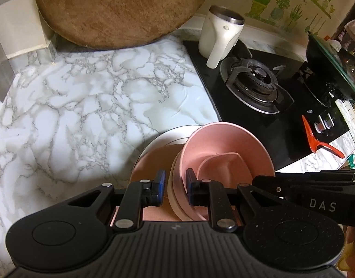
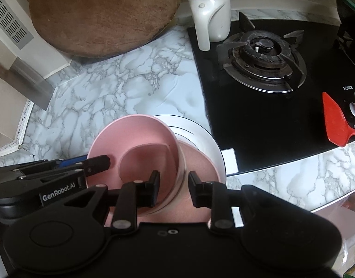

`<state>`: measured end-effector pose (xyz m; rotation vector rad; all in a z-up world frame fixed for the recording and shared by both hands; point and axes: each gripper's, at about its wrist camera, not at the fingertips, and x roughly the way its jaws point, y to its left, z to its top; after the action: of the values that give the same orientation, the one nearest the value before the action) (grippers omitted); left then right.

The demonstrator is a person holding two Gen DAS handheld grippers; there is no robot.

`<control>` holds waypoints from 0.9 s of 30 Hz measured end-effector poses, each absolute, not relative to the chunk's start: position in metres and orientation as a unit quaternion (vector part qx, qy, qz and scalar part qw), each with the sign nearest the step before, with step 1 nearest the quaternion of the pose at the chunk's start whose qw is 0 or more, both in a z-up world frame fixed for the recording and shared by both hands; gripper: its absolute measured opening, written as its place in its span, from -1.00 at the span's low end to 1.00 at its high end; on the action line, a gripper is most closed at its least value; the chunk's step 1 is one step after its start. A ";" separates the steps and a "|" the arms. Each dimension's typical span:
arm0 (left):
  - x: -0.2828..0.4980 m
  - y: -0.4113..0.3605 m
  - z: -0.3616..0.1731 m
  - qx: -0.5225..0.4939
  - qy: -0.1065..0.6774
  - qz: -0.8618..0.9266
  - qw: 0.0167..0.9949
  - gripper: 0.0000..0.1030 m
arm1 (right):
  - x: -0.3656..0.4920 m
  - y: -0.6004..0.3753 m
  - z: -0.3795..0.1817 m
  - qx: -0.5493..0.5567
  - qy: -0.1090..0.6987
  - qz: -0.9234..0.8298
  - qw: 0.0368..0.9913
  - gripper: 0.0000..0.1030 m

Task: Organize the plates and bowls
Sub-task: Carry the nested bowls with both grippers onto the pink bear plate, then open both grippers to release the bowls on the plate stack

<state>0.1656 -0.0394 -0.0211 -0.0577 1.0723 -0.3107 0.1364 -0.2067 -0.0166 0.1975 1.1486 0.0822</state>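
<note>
Marble-patterned countertop (image 1: 84, 97) (image 2: 121, 85) fills most of both views, with a black glass gas hob (image 1: 258, 106) (image 2: 270, 125) set into it on the right. A big round wooden chopping board (image 1: 117, 9) (image 2: 100, 14) leans upright at the back, its lower edge on the counter. On the hob sits a burner (image 1: 254, 81) (image 2: 263, 51), and at the hob's back corner stands a white mug (image 1: 220, 33) (image 2: 211, 15) with a steel rim. A red spatula (image 1: 316, 139) (image 2: 337, 120) lies at the hob's front edge beside the knobs.

Near the front of the counter, just left of the hob, rests a white plate (image 1: 163, 136) (image 2: 200, 129), and a pink plate (image 1: 151, 162) (image 2: 198, 159) lies on top of it. A pink bowl (image 1: 228, 146) (image 2: 135, 136) sits tilted over the pink plate, a smaller pink dish-like shape nested inside it.

The left gripper (image 1: 175, 185) straddles the bowl's rim on one side, one finger outside the wall and one inside; the gap looks narrow around the wall, yet I cannot tell whether the pads press it. The right gripper (image 2: 174, 190) straddles the opposite rim likewise, jaws set wider, with space visible between the outer finger and the bowl.
</note>
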 end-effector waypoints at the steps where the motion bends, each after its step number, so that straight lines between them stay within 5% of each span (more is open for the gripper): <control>1: 0.164 -0.038 -0.019 -0.027 0.505 -0.148 0.850 -0.65 | 0.134 -0.206 -0.015 0.094 0.540 0.038 0.836 -0.43; 18: 0.115 -0.014 0.011 -0.012 0.439 -0.160 0.884 -0.64 | 0.082 -0.184 0.015 0.063 0.459 0.069 0.884 -0.03; 27: 0.088 -0.004 0.023 -0.028 0.403 -0.132 0.905 -0.11 | 0.060 -0.189 0.024 0.043 0.421 0.106 0.900 0.26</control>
<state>0.0878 -0.0037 0.0227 -0.0588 0.8323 -0.2723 0.0600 -0.1891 0.0241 0.0896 0.8705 0.2197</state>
